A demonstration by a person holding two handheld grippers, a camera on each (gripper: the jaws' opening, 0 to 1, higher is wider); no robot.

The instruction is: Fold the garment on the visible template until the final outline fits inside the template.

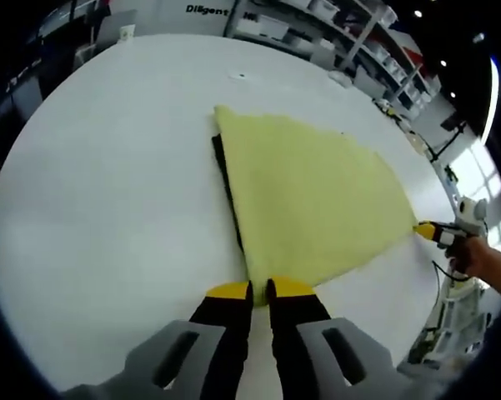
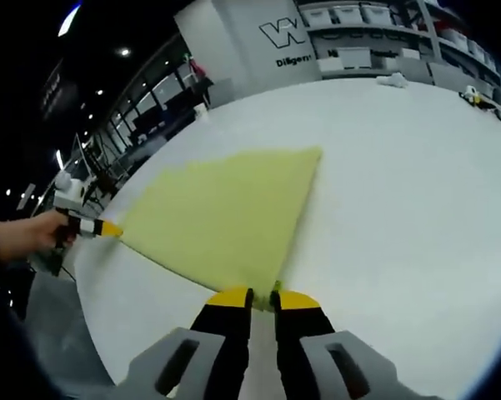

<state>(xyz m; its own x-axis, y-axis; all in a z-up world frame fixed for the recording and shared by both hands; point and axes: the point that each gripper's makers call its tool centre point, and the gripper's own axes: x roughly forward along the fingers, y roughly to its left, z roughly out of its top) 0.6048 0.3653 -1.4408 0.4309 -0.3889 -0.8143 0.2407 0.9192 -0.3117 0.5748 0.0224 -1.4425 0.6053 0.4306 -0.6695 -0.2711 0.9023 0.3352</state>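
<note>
Lying flat on white table, pale yellow garment (image 1: 313,196), covering dark template (image 1: 225,179) peeking along one edge.

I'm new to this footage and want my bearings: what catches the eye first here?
A pale yellow garment spread on the white table, pulled taut between two corners. The left gripper pinches its near corner, the right gripper the other. A dark strip, perhaps the template, peeks out along one edge.

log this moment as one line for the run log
garment: yellow, flat on white table | left gripper: shut on garment corner | right gripper: shut on opposite corner | dark template: edge showing under garment
</note>
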